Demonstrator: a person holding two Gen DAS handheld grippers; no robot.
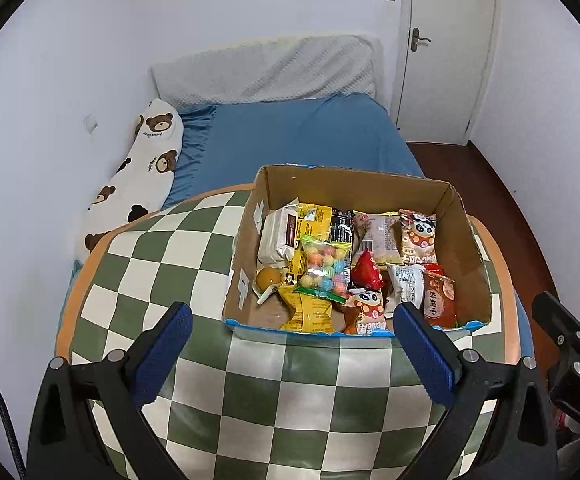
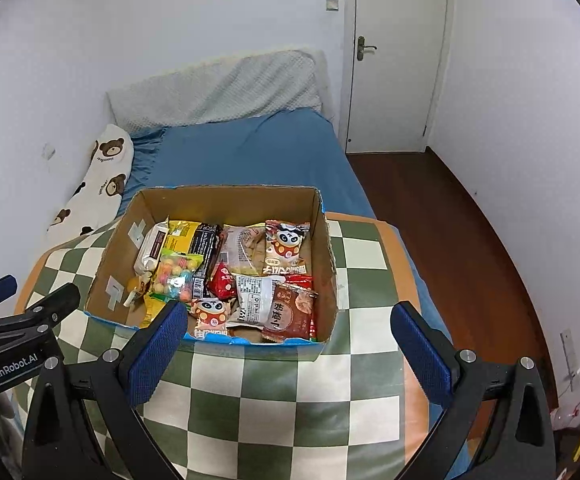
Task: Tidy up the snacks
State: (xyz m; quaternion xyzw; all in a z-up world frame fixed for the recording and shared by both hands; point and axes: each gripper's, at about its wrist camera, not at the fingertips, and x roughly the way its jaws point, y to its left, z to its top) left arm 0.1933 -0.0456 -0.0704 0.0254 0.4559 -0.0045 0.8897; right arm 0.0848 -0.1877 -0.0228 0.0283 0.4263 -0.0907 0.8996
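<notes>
1 cardboard box sits on a green-and-white checkered cushion, open top, full of snack packs. Inside: 2 panda-print packs, 1 at the far right and 1 at the near edge; 1 clear bag of colored candy balls; 1 red triangular pack; 1 brown-red biscuit pack; 1 white wrapped pack at the left wall; 1 yellow pack; 1 black bar. Others overlap, exact total unclear. 2 grippers: left gripper fingers spread apart, holding nothing, just before the box; right gripper likewise apart, empty. Cushion lies on 1 blue bed; 1 bear-print pillow along the wall; 1 white door behind.
</notes>
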